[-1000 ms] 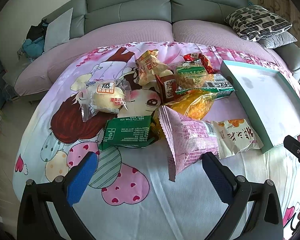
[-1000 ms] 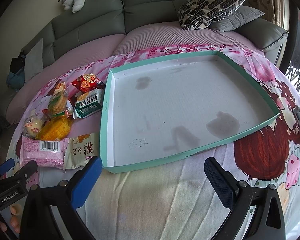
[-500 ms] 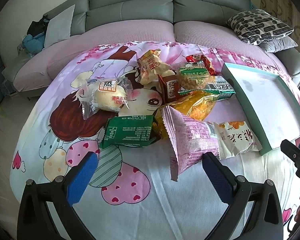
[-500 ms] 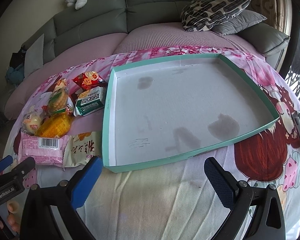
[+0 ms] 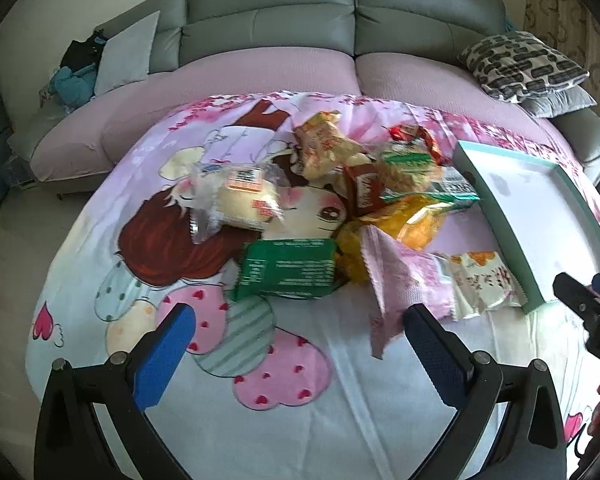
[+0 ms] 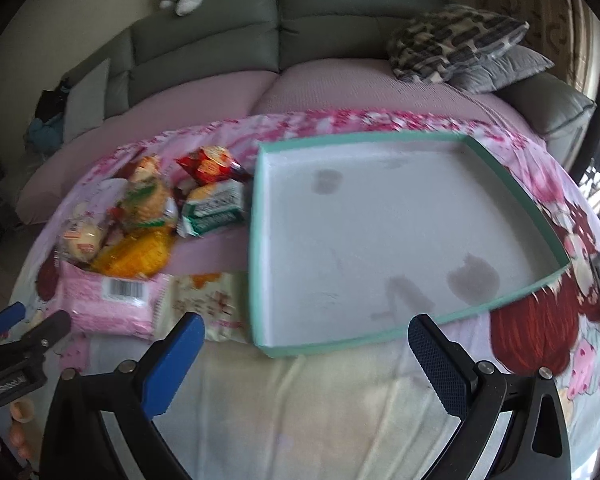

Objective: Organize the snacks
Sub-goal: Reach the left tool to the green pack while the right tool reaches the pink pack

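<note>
Hovering over the cartoon sheet, left gripper spread wide and holding nothing; right gripper likewise spread and bare, hanging just off the near edge of the tray. Taking the tray as landmark: snack pile sits to its left, all of it outside the tray. Nearest the left gripper, dead ahead, is the green pack, long axis running crosswise to the fingers; just right of it the pink bag lies lengthwise toward the gripper, its corner tip between the fingers. White packet touches the tray's left wall at the near corner. Farther back: bun, yellow bag, red packet, green-white pack just beside the tray's left wall. Tray holds no snacks, only dark stains on its floor. Left gripper is clearly nearer the pile; right one faces the tray, though white packet and pink bag lie just to its left. Likely next: left takes green pack or pink bag and carries it rightward over the tray wall. Task looks barely begun.
</note>
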A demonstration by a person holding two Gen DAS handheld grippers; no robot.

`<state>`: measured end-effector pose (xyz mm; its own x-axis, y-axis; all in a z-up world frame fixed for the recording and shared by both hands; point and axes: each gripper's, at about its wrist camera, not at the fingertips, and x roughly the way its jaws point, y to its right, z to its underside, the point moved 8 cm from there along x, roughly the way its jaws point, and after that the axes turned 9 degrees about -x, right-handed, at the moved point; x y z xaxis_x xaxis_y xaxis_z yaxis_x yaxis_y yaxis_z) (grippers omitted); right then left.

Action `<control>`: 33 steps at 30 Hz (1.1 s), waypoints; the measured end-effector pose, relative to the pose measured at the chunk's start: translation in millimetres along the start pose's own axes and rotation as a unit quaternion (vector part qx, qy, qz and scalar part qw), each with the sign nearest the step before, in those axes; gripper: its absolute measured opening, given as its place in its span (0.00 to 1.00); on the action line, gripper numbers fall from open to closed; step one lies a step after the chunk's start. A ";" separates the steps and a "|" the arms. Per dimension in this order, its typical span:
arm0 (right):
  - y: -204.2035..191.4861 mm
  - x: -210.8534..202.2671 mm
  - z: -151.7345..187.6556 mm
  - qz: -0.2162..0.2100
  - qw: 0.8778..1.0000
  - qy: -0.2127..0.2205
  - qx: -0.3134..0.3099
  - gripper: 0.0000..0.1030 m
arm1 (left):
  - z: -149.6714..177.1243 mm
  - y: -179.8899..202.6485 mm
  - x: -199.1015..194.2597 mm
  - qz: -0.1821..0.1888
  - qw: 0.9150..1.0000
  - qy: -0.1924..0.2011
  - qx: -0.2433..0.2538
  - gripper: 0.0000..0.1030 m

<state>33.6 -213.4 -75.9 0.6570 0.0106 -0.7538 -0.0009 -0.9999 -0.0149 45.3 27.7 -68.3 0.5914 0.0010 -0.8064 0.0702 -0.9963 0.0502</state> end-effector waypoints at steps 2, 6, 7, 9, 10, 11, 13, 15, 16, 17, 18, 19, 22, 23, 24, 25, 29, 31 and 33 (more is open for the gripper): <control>-12.2 -1.0 -6.4 -0.017 1.000 0.008 -0.008 1.00 | -1.3 -9.1 2.6 -0.005 1.000 0.000 -0.005 1.00; -41.8 2.0 -15.3 -0.058 0.998 0.013 -0.022 1.00 | -0.4 -25.6 10.0 -0.012 1.000 -0.010 -0.014 1.00; -49.1 3.4 -16.8 -0.066 0.997 0.013 -0.025 1.00 | -0.4 -29.8 11.6 -0.016 1.000 -0.010 -0.016 1.00; -60.7 6.7 -19.1 -0.075 0.997 0.011 -0.032 1.00 | 0.0 -37.8 14.6 -0.021 1.000 -0.012 -0.020 1.00; -66.0 7.9 -19.9 -0.078 0.996 0.011 -0.037 1.00 | 0.4 -41.6 15.9 -0.022 0.999 -0.013 -0.023 1.00; -70.9 10.0 -19.7 -0.081 0.996 0.010 -0.043 1.00 | 1.0 -45.5 17.2 -0.022 0.999 -0.015 -0.029 1.00; -80.6 15.8 -18.0 -0.085 0.995 0.001 -0.054 1.00 | 1.8 -54.2 21.2 -0.024 0.999 -0.021 -0.042 1.00; -87.0 23.7 -15.5 -0.090 0.994 -0.011 -0.057 1.00 | 3.4 -62.6 25.1 -0.029 0.998 -0.027 -0.055 1.00; -90.7 26.9 -14.3 -0.092 0.994 -0.018 -0.058 1.00 | 4.1 -65.9 26.9 -0.030 0.997 -0.029 -0.059 1.00; -94.9 30.4 -13.0 -0.094 0.993 -0.023 -0.061 1.00 | 4.5 -68.8 28.8 -0.030 0.997 -0.032 -0.063 1.00; -96.5 34.7 -12.6 -0.094 0.993 -0.028 -0.064 1.00 | 4.8 -71.3 30.2 -0.029 0.997 -0.034 -0.067 1.00; -100.8 38.1 -11.9 -0.095 0.993 -0.032 -0.069 1.00 | 4.7 -72.8 31.1 -0.027 0.997 -0.036 -0.070 1.00; -109.1 45.8 -11.7 -0.095 0.992 -0.041 -0.077 1.00 | 2.5 -73.4 33.2 -0.019 0.996 -0.039 -0.075 1.00; -111.1 48.1 -12.7 -0.094 0.992 -0.043 -0.078 1.00 | 1.4 -71.0 34.6 -0.013 0.996 -0.042 -0.073 1.00; -112.5 50.8 -14.3 -0.092 0.992 -0.045 -0.078 1.00 | 0.2 -68.7 36.1 -0.008 0.997 -0.043 -0.070 1.00; -113.9 53.7 -16.3 -0.090 0.992 -0.046 -0.078 1.00 | -1.6 -65.2 37.7 -0.001 0.997 -0.045 -0.066 1.00; -112.6 64.1 -21.0 -0.080 0.993 -0.054 -0.075 1.00 | -9.8 -54.1 45.3 0.007 0.997 -0.056 -0.055 1.00; -110.3 66.0 -21.8 -0.079 0.993 -0.055 -0.072 1.00 | -14.6 -50.1 50.3 0.016 0.997 -0.063 -0.053 1.00; -107.7 67.2 -22.1 -0.080 0.993 -0.055 -0.071 1.00 | -18.4 -45.2 55.3 0.033 0.996 -0.070 -0.052 1.00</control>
<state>94.6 -105.2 -110.5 0.5536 0.1620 -0.8169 0.2073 -0.9768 -0.0532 89.5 74.4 -104.3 0.4798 -0.0829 -0.8734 0.1232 -0.9793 0.1606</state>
